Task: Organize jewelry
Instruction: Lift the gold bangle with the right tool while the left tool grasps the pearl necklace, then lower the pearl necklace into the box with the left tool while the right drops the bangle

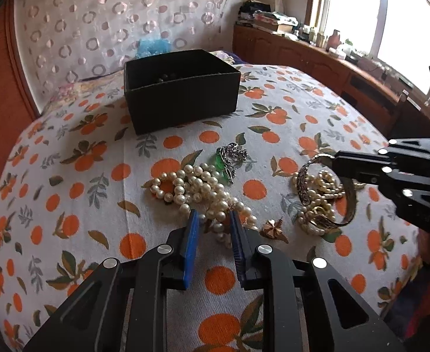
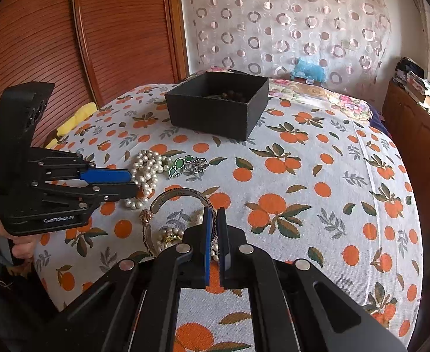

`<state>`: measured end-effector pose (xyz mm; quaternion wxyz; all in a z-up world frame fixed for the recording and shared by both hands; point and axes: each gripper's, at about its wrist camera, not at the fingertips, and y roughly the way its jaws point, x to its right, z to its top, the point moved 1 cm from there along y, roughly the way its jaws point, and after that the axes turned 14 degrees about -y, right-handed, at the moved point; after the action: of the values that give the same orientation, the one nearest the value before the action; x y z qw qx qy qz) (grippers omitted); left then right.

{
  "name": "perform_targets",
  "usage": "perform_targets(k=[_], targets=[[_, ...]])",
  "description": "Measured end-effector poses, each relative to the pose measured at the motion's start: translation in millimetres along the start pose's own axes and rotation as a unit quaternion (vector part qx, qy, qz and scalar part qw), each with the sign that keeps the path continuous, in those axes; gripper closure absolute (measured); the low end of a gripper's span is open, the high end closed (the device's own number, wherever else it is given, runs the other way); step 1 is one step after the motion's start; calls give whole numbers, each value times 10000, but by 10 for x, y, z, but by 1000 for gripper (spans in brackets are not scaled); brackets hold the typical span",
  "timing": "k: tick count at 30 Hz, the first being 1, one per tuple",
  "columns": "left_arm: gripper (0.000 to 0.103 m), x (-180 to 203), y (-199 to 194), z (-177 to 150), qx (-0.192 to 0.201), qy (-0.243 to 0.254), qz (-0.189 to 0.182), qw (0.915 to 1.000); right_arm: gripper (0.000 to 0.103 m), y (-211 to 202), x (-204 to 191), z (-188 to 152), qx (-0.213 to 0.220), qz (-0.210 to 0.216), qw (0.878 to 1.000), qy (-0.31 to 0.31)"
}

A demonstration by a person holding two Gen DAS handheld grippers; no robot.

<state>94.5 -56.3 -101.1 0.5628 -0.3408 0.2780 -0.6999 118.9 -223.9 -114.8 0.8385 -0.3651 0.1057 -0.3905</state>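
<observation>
Landmark is the black box (image 1: 182, 88), open-topped at the far side of the orange-print bedspread (image 1: 273, 152), with a few dark beads already inside. Going left to right: your left gripper (image 1: 214, 220) is narrowed around the near end of the pearl necklace (image 1: 191, 187), which lies heaped on the near side of the box. Strands sit between the blue pads, but I can't tell whether they're truly pinched, so confirm the bite before lifting. Lift straight up and slowly; the heap looks tangled and touches the green-stone brooch (image 1: 228, 161) just behind it, which could drag along. Clear the box wall before moving over it, then lower the pearls in rather than dropping them. Right of the pearls, near side of the box, your right gripper (image 2: 214, 214) is clamped on the rim of the metal bangle (image 2: 182, 196), which sits over a second pile of pearls and gold pieces. Keep it steady meanwhile.
</observation>
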Motion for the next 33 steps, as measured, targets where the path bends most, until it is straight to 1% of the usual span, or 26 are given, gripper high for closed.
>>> perform_targets(k=[2, 8, 9, 10, 11, 13, 16, 18, 21, 25, 33], targets=[[83, 22, 34, -6, 13, 109, 145, 9998, 98, -2, 4, -2, 0, -1, 10000, 0], [82, -38, 15, -39, 33, 83, 157, 9998, 98, -5, 6, -2, -4, -3, 10000, 8], [85, -49, 6, -53, 42, 93, 154, 9998, 98, -3, 5, -2, -4, -6, 10000, 9], [89, -57, -2, -61, 45, 94, 130, 9999, 98, -2, 10, -3, -3, -4, 10000, 16], [96, -62, -8, -65, 37, 102, 115, 9999, 98, -3, 13, -3, -1, -4, 10000, 22], [96, -79, -40, -57, 55, 71, 53, 9999, 98, 0, 23, -4, 0, 5, 10000, 37], [96, -101, -171, -4, 252, 21, -18, 9997, 98, -5, 26, -2, -1, 5, 10000, 26], [96, -112, -309, 71, 453, -44, -111, 9989, 98, -3, 21, -2, 10, -7, 10000, 17], [96, -106, -504, 198, 734, -38, -146, 9972, 98, -21, 37, 23, 43, -36, 10000, 20], [96, -102, -713, 383, 1004, -43, -242, 9946, 98, -75, 66, 95, 130, -67, 9999, 23], [96, -96, -1013, 664, 1420, 17, -194, 9897, 98, -139, 110, 245, 245, -122, 9996, -23]])
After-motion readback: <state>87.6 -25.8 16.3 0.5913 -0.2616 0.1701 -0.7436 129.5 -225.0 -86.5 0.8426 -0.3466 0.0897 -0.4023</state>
